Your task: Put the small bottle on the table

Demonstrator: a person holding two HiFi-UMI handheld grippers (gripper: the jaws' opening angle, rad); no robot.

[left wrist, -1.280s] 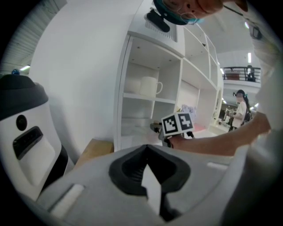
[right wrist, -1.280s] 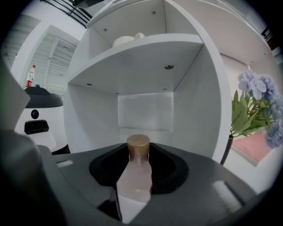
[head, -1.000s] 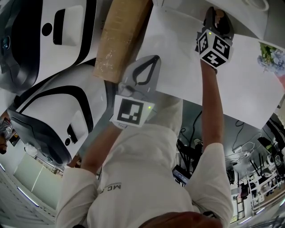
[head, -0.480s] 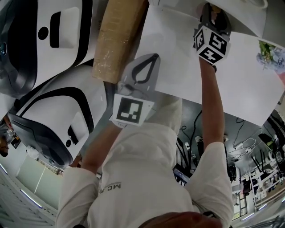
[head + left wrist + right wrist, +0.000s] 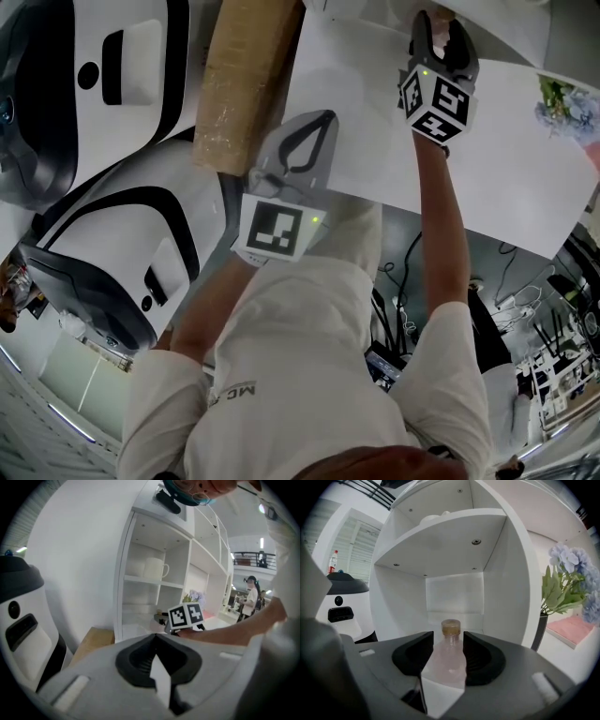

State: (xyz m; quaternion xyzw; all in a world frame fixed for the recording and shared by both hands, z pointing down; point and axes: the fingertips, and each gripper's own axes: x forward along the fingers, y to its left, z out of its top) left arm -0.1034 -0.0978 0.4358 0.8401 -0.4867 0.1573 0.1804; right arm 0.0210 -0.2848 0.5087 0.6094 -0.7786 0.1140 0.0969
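The small bottle [image 5: 451, 654] is clear and pinkish with a tan cap, and stands upright in the lower bay of a white shelf unit [image 5: 440, 536]. My right gripper [image 5: 448, 636] reaches into that bay; its jaws are opening, with the bottle between the black pads [image 5: 480, 656], which do not clamp it. In the head view the right gripper [image 5: 437, 39] is at the top, over the far side of the white table [image 5: 375, 141]. My left gripper [image 5: 322, 122] hangs at the table's near edge, jaws closed with nothing in them, and shows the same in its own view [image 5: 155, 637].
Blue flowers in a dark vase [image 5: 568, 585] stand right of the shelf bay. A long cardboard box [image 5: 239, 84] and white-and-black machines [image 5: 103, 94] lie left of the table. White mugs [image 5: 154, 568] sit on an upper shelf.
My right gripper has moved forward toward the shelf and turned slightly. The left gripper has stayed in place.
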